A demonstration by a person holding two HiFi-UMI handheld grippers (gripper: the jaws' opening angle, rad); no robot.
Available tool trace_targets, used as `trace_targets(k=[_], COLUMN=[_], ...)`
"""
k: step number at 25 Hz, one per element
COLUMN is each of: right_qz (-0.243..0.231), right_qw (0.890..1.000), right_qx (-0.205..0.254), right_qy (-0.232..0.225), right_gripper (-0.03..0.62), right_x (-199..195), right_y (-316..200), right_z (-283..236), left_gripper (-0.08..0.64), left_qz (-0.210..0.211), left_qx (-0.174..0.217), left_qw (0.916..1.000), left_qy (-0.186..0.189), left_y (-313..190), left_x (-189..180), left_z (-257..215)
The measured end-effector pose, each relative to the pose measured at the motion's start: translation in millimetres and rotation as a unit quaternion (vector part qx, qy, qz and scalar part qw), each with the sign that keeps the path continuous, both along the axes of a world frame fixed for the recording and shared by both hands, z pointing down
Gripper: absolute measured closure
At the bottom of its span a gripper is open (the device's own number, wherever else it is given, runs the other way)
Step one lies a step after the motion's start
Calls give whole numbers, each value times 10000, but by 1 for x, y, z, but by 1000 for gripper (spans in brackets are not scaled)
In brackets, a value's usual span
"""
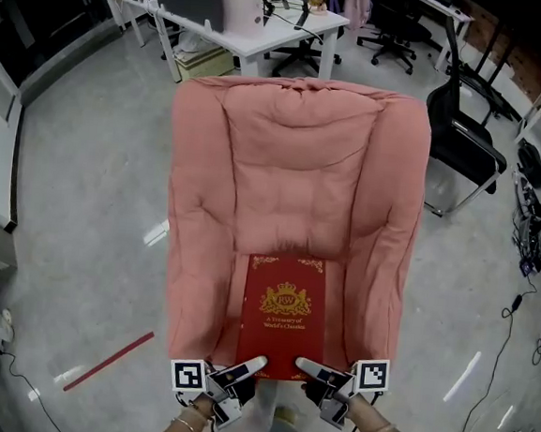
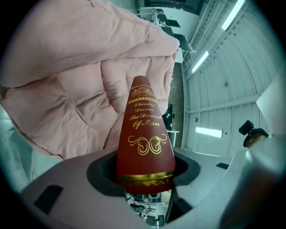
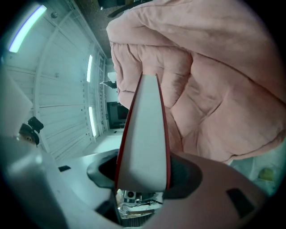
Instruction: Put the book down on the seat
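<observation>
Left gripper and right gripper are being clamped on the near corners of the red book, which is being held flat over the seat and should be lowered level before release.

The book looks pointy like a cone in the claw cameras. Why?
Left gripper view: the wide lens makes the book fat near, thin far; right gripper view: same on its page edge; head view: it looks rectangular over the pink chair.

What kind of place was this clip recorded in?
Probably an office or lab workspace: a white desk, a black office chair and loose cables on the grey floor surround the pink armchair.
</observation>
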State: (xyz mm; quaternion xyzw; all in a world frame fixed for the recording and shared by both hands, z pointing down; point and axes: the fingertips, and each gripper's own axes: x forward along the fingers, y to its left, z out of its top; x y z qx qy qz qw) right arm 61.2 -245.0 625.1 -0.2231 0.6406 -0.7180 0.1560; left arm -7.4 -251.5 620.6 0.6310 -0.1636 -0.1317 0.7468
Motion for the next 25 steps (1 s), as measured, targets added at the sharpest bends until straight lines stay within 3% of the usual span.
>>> trace_targets(k=[25], right_qz=[384], right_qw=[9978], right_qx=[-530], right_qy=[75], right_gripper=[334], right_x=[2], right_y=[-28], right_z=[99], left_gripper=[322], left_qz=[-46], left_qx=[-460], left_qw=[9988], left_qy=[-144], left_y=[-31], left_x=[-2], left_z=[96])
